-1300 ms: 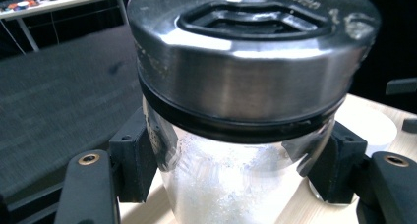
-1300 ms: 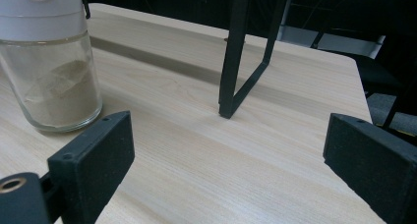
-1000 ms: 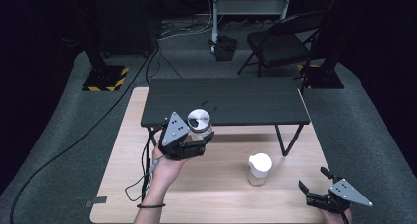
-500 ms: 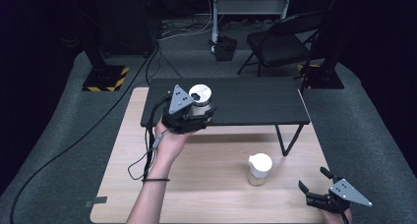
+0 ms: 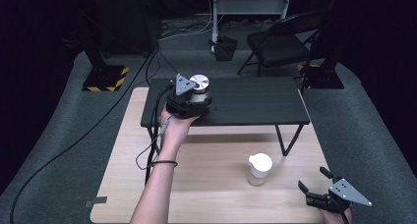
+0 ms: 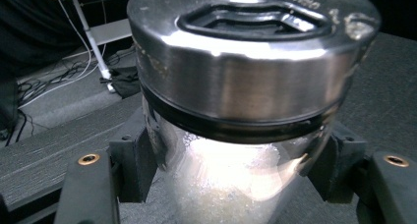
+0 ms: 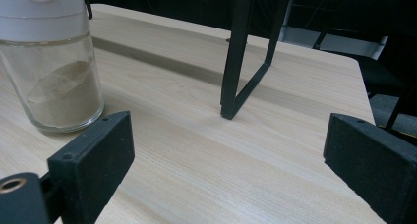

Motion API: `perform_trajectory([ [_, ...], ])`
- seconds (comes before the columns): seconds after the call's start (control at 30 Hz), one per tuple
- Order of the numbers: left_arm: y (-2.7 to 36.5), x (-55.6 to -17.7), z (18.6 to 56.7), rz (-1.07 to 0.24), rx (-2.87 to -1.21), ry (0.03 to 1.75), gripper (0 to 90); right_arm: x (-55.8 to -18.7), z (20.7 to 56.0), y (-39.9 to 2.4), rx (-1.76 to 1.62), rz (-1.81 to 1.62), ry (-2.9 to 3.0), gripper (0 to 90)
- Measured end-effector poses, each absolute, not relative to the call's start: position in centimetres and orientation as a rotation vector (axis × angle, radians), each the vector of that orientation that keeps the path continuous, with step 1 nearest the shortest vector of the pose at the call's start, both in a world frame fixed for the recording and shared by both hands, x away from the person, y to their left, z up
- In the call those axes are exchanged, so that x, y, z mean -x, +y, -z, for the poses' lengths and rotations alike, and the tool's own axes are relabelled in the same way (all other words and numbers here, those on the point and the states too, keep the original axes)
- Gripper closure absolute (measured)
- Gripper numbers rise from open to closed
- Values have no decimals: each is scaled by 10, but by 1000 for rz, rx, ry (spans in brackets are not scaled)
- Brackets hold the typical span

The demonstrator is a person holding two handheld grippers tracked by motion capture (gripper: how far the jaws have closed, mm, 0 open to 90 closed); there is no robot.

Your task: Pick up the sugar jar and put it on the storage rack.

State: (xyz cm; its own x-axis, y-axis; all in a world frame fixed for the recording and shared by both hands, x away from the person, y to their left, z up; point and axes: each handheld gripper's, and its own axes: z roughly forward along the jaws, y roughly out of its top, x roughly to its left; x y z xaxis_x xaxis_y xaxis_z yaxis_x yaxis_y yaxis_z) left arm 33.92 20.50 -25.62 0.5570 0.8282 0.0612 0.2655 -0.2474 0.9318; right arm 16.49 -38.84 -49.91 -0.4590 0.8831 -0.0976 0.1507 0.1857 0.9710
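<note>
Two tables, black shelf (image 5: 246,103) on wood top (image 5: 206,180), dark room, L gripper (image 5: 189,102) fingers holding jar (image 6: 236,111), R gripper (image 5: 314,189) fingers wide.

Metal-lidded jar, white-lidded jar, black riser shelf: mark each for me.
metal-lidded jar (image 6: 246,62), left gripper view, side of its steel lid.
white-lidded jar (image 5: 259,163), high view, top of its lid.
black riser shelf (image 5: 255,103), high view, bare top surface.

Left black two-jaw gripper (image 5: 188,100): grey three-cornered plate on top with small dark dots, thin grey cable trailing down past wrist. Thin dark band round left wrist (image 5: 163,162), arm bare, no sleeve. Right black two-jaw gripper (image 5: 314,185): same grey plate. Jaws thick, black, blocky, flat-faced; brass-coloured round screws near base.
</note>
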Motion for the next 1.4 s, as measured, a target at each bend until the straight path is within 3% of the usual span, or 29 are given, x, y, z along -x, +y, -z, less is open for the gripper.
perform_trajectory([
  [0.67,209,-355,260,-623,-1783,945,296,-165,499,-388,-975,-1325,1762,41],
  [0.77,209,-354,259,-630,-1792,946,197,-165,499,-388,-974,-1322,1762,41],
  [0.9,213,-352,259,-623,-1778,953,143,-165,499,-388,-972,-1321,1763,41],
  [1.4,261,-304,272,-642,-1738,866,117,-165,499,-387,-973,-1316,1765,41],
])
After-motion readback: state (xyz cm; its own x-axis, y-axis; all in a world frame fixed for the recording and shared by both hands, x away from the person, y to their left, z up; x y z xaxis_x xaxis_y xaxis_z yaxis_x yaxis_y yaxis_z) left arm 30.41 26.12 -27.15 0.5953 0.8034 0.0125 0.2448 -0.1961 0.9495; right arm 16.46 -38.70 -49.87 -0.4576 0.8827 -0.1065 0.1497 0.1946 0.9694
